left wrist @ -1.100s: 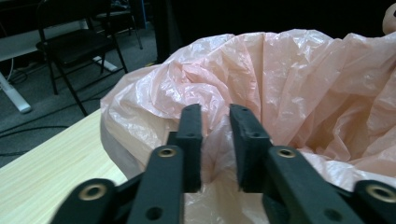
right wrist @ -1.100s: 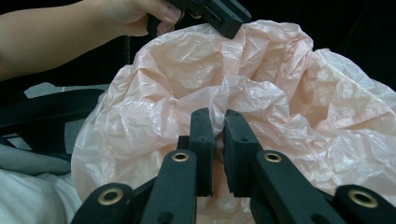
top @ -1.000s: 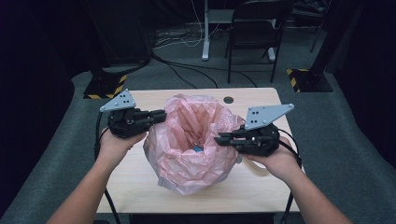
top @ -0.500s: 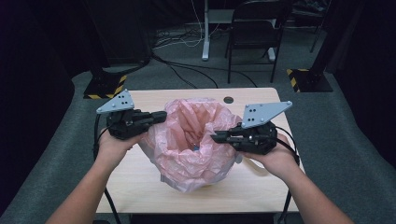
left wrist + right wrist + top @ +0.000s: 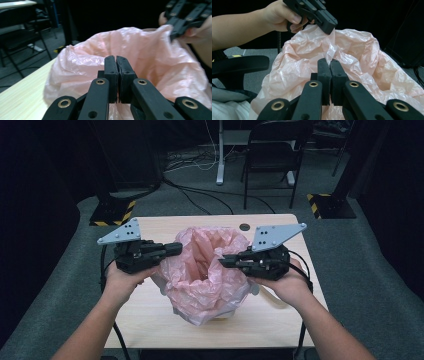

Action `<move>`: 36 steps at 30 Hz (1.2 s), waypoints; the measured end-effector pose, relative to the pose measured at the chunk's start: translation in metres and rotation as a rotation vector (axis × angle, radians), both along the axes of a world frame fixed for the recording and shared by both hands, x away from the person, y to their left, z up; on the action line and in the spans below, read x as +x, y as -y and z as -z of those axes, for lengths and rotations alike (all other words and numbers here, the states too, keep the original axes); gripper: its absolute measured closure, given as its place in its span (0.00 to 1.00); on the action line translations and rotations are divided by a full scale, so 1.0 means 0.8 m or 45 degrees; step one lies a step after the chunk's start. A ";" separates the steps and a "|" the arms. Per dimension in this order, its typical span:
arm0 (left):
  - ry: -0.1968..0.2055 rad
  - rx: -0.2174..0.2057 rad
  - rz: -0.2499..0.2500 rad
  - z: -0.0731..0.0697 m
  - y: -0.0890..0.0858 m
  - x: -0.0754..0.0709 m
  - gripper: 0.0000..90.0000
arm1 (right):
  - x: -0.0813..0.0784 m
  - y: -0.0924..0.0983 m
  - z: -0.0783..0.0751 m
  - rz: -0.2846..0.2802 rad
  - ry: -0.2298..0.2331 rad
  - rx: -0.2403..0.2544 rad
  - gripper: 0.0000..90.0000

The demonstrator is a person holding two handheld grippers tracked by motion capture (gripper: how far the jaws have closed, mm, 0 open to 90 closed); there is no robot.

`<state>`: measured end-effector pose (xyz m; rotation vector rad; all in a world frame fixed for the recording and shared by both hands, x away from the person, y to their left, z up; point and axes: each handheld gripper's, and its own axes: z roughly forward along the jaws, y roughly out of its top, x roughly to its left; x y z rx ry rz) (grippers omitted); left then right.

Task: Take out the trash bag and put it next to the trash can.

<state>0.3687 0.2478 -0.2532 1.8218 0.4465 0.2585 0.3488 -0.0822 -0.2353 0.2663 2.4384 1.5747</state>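
Observation:
A crumpled pink plastic bag (image 5: 205,280) stands mouth-up in the middle of the light wooden table (image 5: 150,320). My left gripper (image 5: 179,248) lies level at the bag's left rim, jaws shut with the film pinched between them. From the opposite side my right gripper (image 5: 221,262) is shut on the right rim. In the left gripper view the shut jaws (image 5: 116,58) point into the bag (image 5: 155,57), and the right gripper (image 5: 177,30) shows at top right. In the right gripper view the shut jaws (image 5: 328,61) face the bag (image 5: 352,47), with the left gripper (image 5: 325,23) above its far rim.
A small round hole (image 5: 244,226) sits near the table's far edge. Beyond the table are a black chair (image 5: 272,150), a desk post (image 5: 220,155), floor cables and yellow-black striped bases (image 5: 115,212). A black armrest (image 5: 237,65) shows at the left of the right gripper view.
The bag's rim has been gathered inward and upward, so its mouth is narrower. A small blue thing seen inside a second ago is now hidden. The right gripper edged left.

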 end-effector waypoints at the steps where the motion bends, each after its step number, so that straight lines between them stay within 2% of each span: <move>1: -0.005 -0.006 0.009 0.000 0.001 -0.001 0.97 | 0.001 -0.001 0.000 0.000 -0.001 0.001 0.98; 20: -0.008 -0.020 0.110 -0.001 0.024 -0.011 0.97 | 0.018 -0.023 0.003 0.000 0.000 0.012 0.98; 26: -0.024 -0.032 0.125 0.000 0.022 -0.013 0.97 | 0.024 -0.034 0.003 -0.003 0.001 0.008 0.98; 32: -0.022 -0.027 0.115 0.001 0.016 -0.015 0.97 | 0.027 -0.051 0.000 -0.020 0.007 -0.015 0.98; 36: -0.016 -0.033 0.104 -0.001 0.011 -0.017 0.97 | 0.028 -0.063 -0.003 -0.036 0.016 -0.009 0.98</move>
